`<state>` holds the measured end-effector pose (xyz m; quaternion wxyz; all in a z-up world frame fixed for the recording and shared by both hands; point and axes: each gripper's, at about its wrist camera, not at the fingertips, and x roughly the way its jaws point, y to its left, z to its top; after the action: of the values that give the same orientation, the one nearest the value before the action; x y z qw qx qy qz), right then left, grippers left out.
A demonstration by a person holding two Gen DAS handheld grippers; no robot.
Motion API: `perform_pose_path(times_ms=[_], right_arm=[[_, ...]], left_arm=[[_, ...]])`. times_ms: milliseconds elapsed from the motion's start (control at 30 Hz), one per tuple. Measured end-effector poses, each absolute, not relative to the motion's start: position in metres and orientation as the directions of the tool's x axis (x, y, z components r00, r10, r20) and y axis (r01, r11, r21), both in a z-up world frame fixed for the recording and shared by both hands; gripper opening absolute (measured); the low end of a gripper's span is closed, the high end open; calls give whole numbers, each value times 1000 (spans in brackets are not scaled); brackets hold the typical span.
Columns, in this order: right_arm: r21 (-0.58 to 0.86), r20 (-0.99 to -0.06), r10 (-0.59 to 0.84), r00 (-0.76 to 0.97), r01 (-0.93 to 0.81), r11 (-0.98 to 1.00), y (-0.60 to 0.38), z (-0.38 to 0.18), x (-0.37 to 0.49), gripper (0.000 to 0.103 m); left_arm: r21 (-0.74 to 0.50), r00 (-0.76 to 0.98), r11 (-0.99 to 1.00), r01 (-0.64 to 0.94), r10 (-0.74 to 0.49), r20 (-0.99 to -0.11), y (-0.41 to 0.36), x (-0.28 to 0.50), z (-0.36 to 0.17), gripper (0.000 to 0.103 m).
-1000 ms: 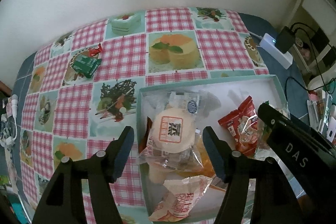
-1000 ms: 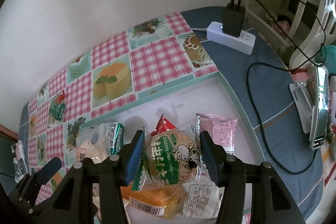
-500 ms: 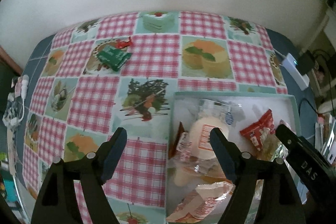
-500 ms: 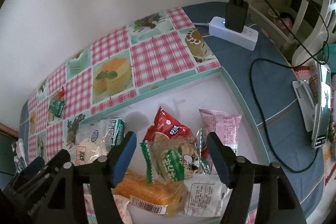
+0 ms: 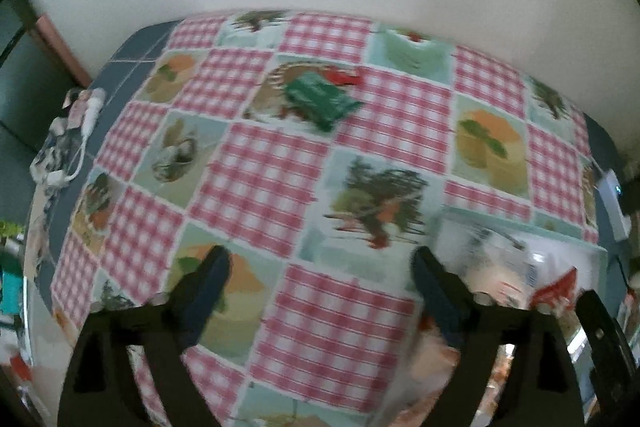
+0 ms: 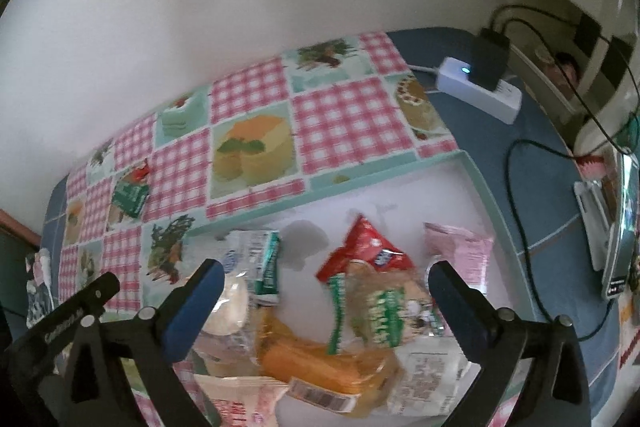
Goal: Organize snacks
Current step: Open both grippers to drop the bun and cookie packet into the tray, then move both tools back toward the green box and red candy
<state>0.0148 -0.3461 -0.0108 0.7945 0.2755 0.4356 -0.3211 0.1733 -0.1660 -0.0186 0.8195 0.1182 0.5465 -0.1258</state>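
A shallow mint-rimmed box (image 6: pixel 384 167) holds several snack packets: a red one (image 6: pixel 368 247), a pink one (image 6: pixel 460 247), a green-and-white bun pack (image 6: pixel 384 311) and an orange cake (image 6: pixel 320 359). My right gripper (image 6: pixel 324 279) is open and empty just above them. A green packet (image 5: pixel 320 99) with a small red packet (image 5: pixel 348 78) beside it lies alone on the checked tablecloth at the far side; it also shows in the right wrist view (image 6: pixel 130 197). My left gripper (image 5: pixel 320 267) is open and empty over the cloth, left of the box (image 5: pixel 520 223).
A white power strip (image 6: pixel 476 91) with a black charger and cables lies on the blue table right of the cloth. A phone or device (image 6: pixel 608 227) stands at the right edge. Cloth and earphones (image 5: pixel 68 143) lie at the left edge. A wall stands behind.
My left gripper has swung left, away from the box, over the tablecloth towards the green packet. My right gripper has opened, let go of the bun pack into the box and lifted slightly.
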Motion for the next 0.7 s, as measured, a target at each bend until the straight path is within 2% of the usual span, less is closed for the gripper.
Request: perform_pose_path(times_ms=[400, 700], right_arm=[[138, -860, -257, 440, 687, 713, -300, -1, 57, 103], [147, -861, -202, 466, 608, 780, -251, -3, 102, 103]], left_arm=[[52, 379, 970, 238, -44, -925, -111, 214, -16, 103], [114, 410, 974, 196, 24, -912, -66, 247, -16, 103]])
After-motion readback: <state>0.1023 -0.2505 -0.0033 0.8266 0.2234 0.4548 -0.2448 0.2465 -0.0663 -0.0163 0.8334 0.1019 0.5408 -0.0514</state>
